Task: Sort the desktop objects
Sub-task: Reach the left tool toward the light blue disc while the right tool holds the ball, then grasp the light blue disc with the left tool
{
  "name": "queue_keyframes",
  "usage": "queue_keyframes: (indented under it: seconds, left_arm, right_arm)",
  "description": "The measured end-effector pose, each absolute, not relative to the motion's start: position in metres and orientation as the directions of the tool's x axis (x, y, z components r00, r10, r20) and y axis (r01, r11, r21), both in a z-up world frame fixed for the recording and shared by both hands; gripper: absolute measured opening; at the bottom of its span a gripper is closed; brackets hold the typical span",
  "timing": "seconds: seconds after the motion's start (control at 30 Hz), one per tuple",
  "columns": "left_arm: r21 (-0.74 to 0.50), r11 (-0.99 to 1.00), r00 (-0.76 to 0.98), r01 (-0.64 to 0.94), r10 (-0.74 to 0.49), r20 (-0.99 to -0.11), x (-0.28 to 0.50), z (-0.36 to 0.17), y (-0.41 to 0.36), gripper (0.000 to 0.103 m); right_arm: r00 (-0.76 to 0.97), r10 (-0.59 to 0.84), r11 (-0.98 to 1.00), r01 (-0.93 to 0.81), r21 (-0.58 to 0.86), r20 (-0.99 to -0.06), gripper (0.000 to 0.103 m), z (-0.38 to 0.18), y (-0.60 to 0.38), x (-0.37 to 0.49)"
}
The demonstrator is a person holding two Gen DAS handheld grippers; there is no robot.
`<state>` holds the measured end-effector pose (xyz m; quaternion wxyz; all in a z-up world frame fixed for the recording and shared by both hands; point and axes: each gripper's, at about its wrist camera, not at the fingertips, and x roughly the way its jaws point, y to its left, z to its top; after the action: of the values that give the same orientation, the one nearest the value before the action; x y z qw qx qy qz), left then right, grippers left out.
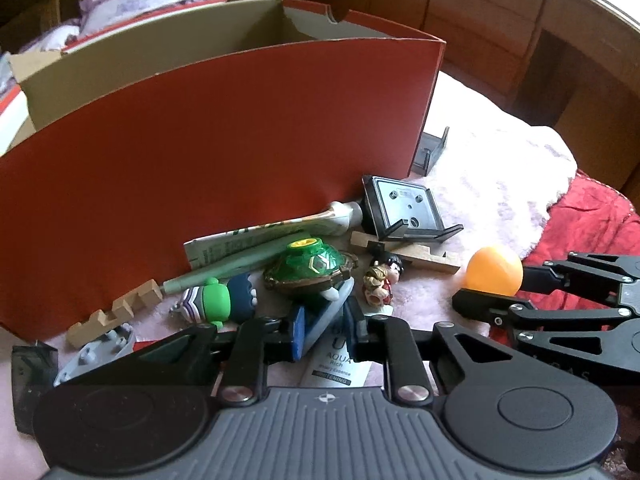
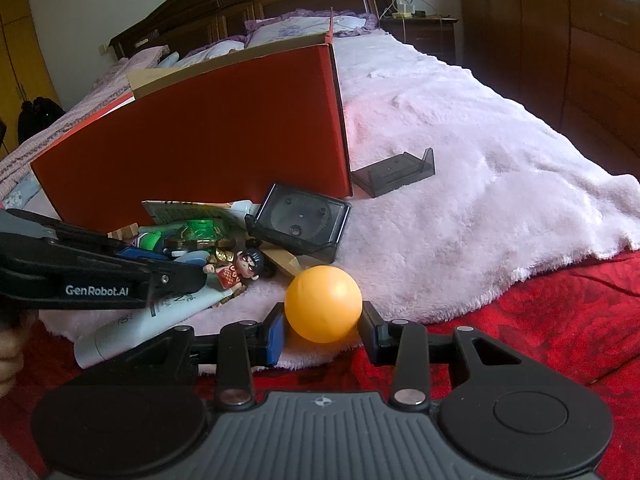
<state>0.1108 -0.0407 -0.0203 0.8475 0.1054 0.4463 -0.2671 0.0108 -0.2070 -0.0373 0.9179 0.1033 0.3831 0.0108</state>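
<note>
- Nearest of all, the left gripper [image 1: 324, 330] has its jaws drawn close on a slanted grey-blue piece [image 1: 326, 312] under the green turtle toy [image 1: 306, 268]; whether the pads actually press on it I cannot tell
- White cosmetic tube [image 1: 336, 364] lies just beneath those jaws, printed side up
- Right gripper [image 2: 323, 330] has its jaws pinching the orange ball [image 2: 323, 304] from both sides; the ball sits at the edge of the pale fleece blanket [image 2: 460, 200] on the bed, beside the red bedspread [image 2: 540, 320]
- Clutter lies heaped against the red box [image 2: 200, 128]: a small dark-haired figurine [image 2: 236, 270], a green-capped toy [image 1: 210, 300], a green pen [image 1: 236, 266], notched wooden blocks [image 1: 116, 312] and a black square stand [image 2: 302, 224] tipped on its side
- Another dark plastic holder [image 2: 394, 172] lies apart on the blanket, by the box's corner
- Red box stands open at the top, its cardboard inside showing
</note>
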Motion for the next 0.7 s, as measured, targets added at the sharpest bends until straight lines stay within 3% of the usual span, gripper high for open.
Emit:
queue_keyframes:
  seconds: [0.33, 0.7]
  left_arm:
    - [-0.059, 0.899, 0.549, 0.434, -0.316, -0.774, 0.071, 0.0, -0.01, 0.011]
    - [-0.099, 0.942, 0.553, 0.321, -0.271, -0.788, 0.066, 0.017, 0.02, 0.013]
  right_arm:
    - [0.709, 0.104, 0.981, 0.041, 0.188, -0.697, 0.04, -0.029, -0.204, 0.008]
    - [0.706, 0.122, 0.986, -0.004, 0.168, -0.697, 0.04, -0.004, -0.188, 0.001]
